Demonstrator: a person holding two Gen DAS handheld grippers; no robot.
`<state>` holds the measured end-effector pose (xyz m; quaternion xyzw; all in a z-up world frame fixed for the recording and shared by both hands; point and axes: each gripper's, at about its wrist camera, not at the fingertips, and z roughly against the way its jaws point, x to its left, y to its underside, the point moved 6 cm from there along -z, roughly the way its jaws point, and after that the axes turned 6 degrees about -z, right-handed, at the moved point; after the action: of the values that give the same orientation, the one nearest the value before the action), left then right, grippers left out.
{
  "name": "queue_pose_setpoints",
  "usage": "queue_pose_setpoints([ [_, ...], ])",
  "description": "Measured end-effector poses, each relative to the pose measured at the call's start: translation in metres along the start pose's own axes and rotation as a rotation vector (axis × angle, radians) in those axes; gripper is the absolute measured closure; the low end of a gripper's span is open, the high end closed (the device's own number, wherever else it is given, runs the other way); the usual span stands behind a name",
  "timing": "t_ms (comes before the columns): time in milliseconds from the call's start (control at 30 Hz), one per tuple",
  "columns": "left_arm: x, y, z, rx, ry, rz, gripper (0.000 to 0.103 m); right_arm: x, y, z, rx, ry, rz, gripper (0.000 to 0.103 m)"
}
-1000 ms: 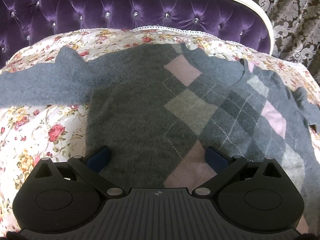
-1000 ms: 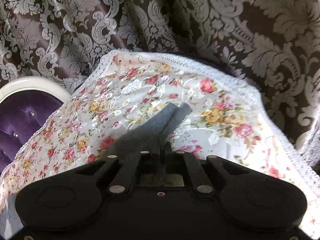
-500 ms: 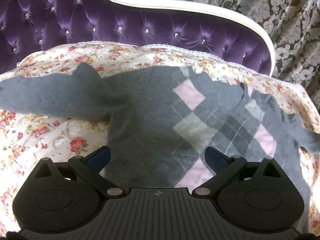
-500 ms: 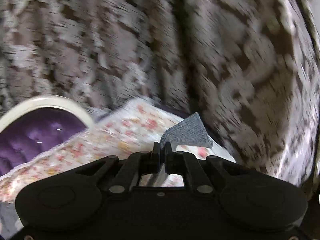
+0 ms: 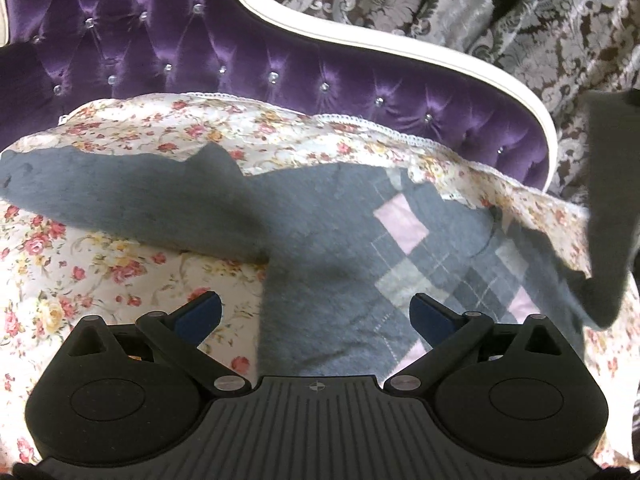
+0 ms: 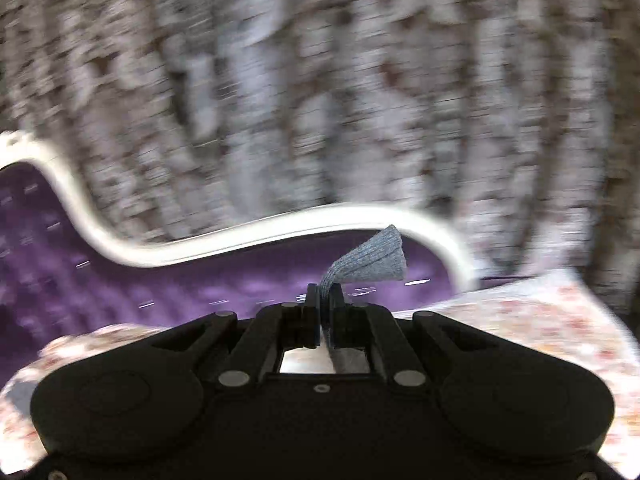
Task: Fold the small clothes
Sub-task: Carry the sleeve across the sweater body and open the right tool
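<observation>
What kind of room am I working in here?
Most likely a bedroom: the grey argyle sweater lies on a floral bedspread, backed by a tufted purple headboard, with damask curtains behind.

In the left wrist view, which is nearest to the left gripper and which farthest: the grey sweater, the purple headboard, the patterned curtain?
1. The grey sweater, directly ahead of the left gripper, on the floral bedcover.
2. The purple headboard, behind the bed.
3. The patterned curtain, upper right, beyond the headboard.
</observation>
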<state>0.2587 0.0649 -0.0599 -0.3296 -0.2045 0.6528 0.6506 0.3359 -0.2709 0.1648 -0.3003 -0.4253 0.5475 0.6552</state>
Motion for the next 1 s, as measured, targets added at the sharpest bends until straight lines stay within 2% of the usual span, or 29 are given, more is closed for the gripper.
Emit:
queue_pose_setpoints([
  [33, 0.002, -0.001, 0.001, -0.003, 0.001, 0.007, 0.001, 0.019, 0.009, -0.010, 0.018, -0.037, 0.009, 0.093],
  [67, 0.004, -0.002, 0.002, -0.004, 0.003, 0.013, 0.001, 0.056, 0.029, -0.032, 0.061, -0.101, 0.020, 0.093],
  [133, 0.008, -0.004, 0.004, -0.006, 0.006, 0.021, 0.001, 0.071, 0.041, -0.042, 0.084, -0.126, 0.026, 0.093],
  [267, 0.016, -0.006, 0.005, -0.006, -0.003, 0.034, 0.001, 0.127, 0.099, -0.085, 0.173, -0.207, 0.063, 0.093],
  [433, 0.024, -0.008, 0.005, -0.002, 0.000, 0.063, 0.001, 0.166, 0.175, -0.123, 0.274, -0.237, 0.125, 0.092],
  [533, 0.026, -0.008, 0.004, 0.002, 0.003, 0.071, 0.001, 0.178, 0.211, -0.129, 0.331, -0.300, 0.146, 0.085],
  [600, 0.027, -0.008, 0.003, 0.004, 0.000, 0.072, 0.001, 0.178, 0.225, -0.125, 0.360, -0.347, 0.142, 0.078],
  [667, 0.028, -0.007, 0.002, 0.007, -0.005, 0.074, 0.001, 0.175, 0.226, -0.117, 0.351, -0.384, 0.142, 0.048],
  [700, 0.029, -0.007, 0.001, 0.009, -0.007, 0.077, 0.001, 0.171, 0.225, -0.113, 0.335, -0.387, 0.144, 0.043],
  [833, 0.030, -0.006, -0.003, 0.018, -0.017, 0.081, 0.001, 0.135, 0.211, -0.093, 0.279, -0.359, 0.106, 0.042],
  [867, 0.031, -0.005, -0.005, 0.020, -0.019, 0.081, 0.001, 0.103, 0.204, -0.084, 0.254, -0.318, 0.060, 0.042],
  [900, 0.030, -0.004, -0.006, 0.023, -0.022, 0.080, 0.001, 0.103, 0.204, -0.084, 0.254, -0.318, 0.060, 0.042],
  [1000, 0.027, -0.001, -0.012, 0.038, -0.026, 0.076, 0.001, 0.049, 0.195, -0.075, 0.217, -0.226, 0.008, 0.042],
])
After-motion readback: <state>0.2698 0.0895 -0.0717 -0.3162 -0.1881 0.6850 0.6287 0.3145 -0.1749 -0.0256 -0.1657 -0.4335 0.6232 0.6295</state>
